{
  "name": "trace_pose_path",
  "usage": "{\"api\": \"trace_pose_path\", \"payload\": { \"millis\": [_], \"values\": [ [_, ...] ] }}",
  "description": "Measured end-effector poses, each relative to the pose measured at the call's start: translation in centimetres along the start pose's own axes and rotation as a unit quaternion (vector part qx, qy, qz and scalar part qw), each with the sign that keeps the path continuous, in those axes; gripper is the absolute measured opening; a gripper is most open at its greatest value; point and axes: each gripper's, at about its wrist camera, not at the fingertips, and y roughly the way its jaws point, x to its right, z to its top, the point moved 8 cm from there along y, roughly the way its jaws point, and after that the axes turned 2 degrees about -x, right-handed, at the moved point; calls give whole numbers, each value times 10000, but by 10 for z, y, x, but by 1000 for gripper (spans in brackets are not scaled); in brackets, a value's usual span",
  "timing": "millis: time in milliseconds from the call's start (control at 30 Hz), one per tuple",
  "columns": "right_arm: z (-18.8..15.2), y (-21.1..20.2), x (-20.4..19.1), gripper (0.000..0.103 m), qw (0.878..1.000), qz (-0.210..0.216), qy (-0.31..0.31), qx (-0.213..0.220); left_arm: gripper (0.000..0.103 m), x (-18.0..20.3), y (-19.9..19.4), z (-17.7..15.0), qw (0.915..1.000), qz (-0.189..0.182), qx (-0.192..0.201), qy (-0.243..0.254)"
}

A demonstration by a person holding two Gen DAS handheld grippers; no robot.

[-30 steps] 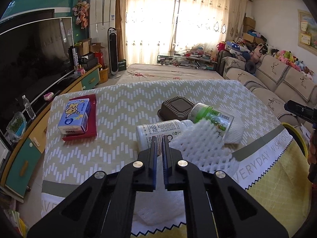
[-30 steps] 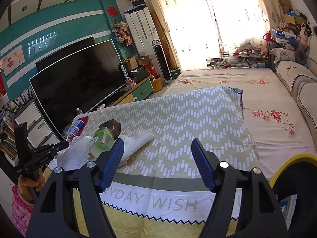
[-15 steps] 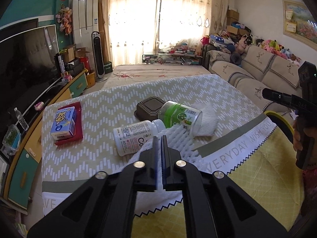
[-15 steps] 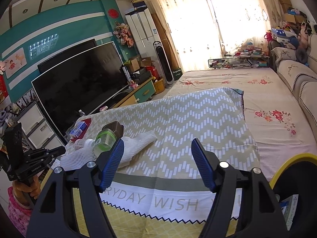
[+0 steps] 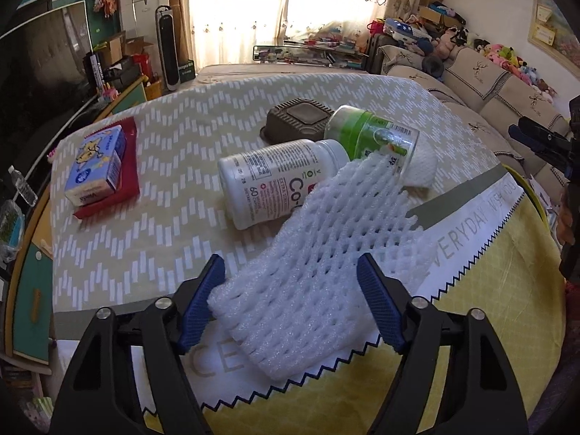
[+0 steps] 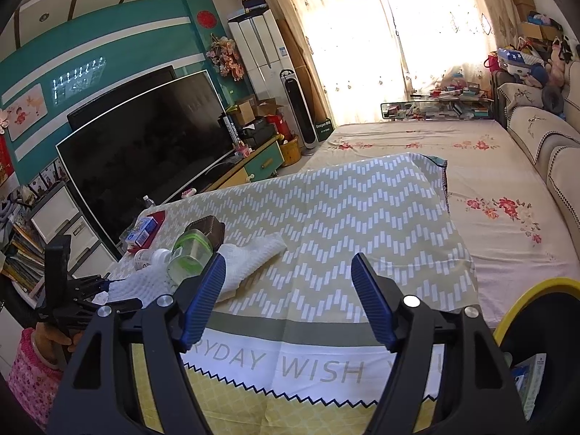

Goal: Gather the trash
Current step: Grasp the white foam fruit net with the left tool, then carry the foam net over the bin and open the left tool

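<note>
A white foam net sleeve point(image 5: 319, 253) lies at the near edge of the cloth-covered table point(image 5: 163, 224). My left gripper point(image 5: 291, 282) hangs over its near end with the jaws opening. The sleeve lies between the pads, which do not press on it. Behind it lie a white pill bottle point(image 5: 272, 181), a clear jar with a green lid point(image 5: 366, 134), a brown box point(image 5: 299, 119) and a crumpled white paper towel point(image 5: 422, 166). My right gripper point(image 6: 288, 290) stands open and empty over the table's front edge, to the right of the jar point(image 6: 192, 250). A yellow-rimmed bin point(image 6: 525, 290) sits at the lower right.
A blue carton point(image 5: 96, 166) rests on a red packet point(image 5: 127, 181) at the table's left. A television point(image 6: 145, 152) and cabinet stand left of the table, a sofa point(image 5: 500, 87) right, and a flowered mattress point(image 6: 471, 166) behind. A hand in a pink sleeve point(image 6: 32, 359) holds the left gripper.
My left gripper went from shut to open and tipped down closer to the foam sleeve, which now lies between its pads. The right gripper has not moved.
</note>
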Motion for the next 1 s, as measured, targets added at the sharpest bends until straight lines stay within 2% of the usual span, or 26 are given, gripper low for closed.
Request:
{"api": "trace_pose_path", "payload": {
  "millis": [67,133,167,233,500,600,767,800,900,1000],
  "values": [
    [0,0,0,68,10000,8,-4,-5,46,4,0,-4,9999,-138,-31,-1],
    [0,1,0,68,10000,21,-4,-9,18,9,-7,-6,9999,-151,55,52],
    [0,1,-1,68,10000,27,-4,-5,16,11,-12,-7,9998,-141,124,48],
    [0,0,-1,68,10000,41,-3,9,15,20,-23,-8,9996,-170,230,89],
    [3,-3,1,68,10000,9,25,84,14,68,-78,-16,9961,326,761,297],
    [8,-11,4,68,9994,-218,-56,260,14,90,-97,-16,9946,321,938,303],
    [18,-27,15,70,9969,-653,-78,436,14,124,-119,-6,9893,542,1227,570],
    [19,-34,17,73,9966,-686,-66,452,14,132,-121,-4,9890,490,1259,607],
    [21,-64,29,74,9937,-864,-54,707,14,158,-121,6,9883,252,1315,733],
    [16,-111,55,74,9860,-1304,13,1035,14,192,-117,20,9867,-90,1342,914]
  ]
}}
